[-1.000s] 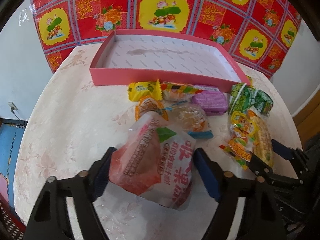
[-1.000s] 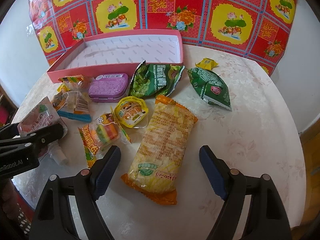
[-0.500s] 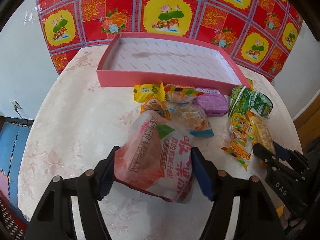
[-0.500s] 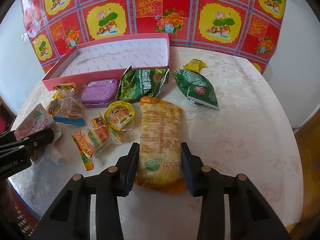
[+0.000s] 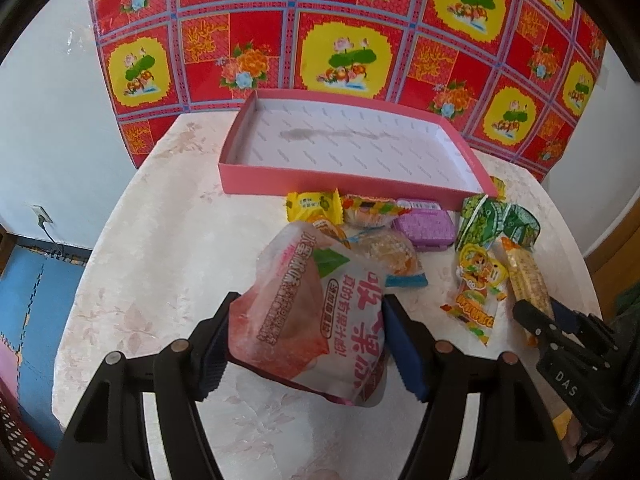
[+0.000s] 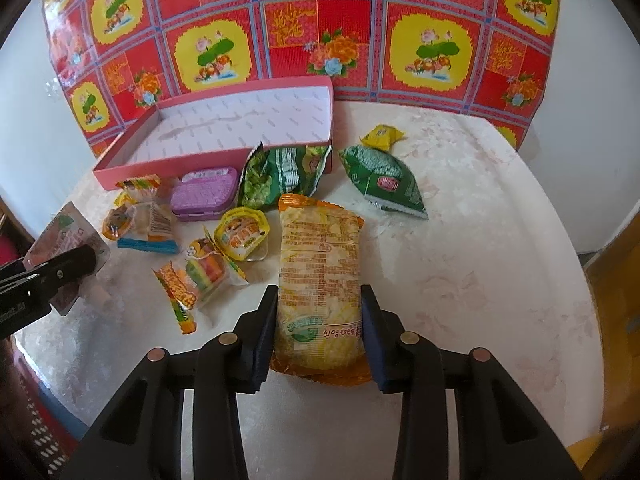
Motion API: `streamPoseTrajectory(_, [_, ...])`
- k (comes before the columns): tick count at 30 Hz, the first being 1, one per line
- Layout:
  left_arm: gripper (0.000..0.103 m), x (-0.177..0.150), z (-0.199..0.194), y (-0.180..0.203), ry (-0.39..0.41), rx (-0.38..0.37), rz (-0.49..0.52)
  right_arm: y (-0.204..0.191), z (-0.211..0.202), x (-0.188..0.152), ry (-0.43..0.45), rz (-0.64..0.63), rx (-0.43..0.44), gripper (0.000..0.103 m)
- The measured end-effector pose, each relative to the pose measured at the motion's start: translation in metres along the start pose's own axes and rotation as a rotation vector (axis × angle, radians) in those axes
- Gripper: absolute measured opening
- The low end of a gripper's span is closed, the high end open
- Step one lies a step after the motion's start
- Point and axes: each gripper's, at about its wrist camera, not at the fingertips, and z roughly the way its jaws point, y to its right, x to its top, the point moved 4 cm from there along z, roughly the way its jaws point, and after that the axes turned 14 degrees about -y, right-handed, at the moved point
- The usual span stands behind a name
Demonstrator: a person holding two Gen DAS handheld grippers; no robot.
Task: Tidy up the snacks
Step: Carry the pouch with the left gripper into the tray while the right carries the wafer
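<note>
While crinkly plastic, pink pouch (image 5: 316, 320) puffy, yellow packet (image 6: 320, 280) oblong

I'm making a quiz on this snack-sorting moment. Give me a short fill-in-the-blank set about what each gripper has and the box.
1. The left gripper is closed on a pink and ____ pouch.
2. The right gripper clamps the long ____ packet.
3. The pink box holds ____ snacks so far.
4. The purple tin lies just in front of the ____.

Missing words: white; yellow; no; box

Red floral cloth (image 5: 344, 32) against white wall (image 5: 52, 120)
</note>
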Motion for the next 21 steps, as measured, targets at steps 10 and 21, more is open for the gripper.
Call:
streamPoseTrajectory(10, [0.073,0.004,-0.018,-0.002,0.043,-0.008,-0.003,-0.002,-0.017,0.003,0.062,-0.017,0.028,0.039])
streamPoseTrajectory(21, [0.073,0.021,-0.029,-0.001,0.075,-0.015,0.008,-0.012,-0.031,0.017,0.1,-0.058,0.063,0.039])
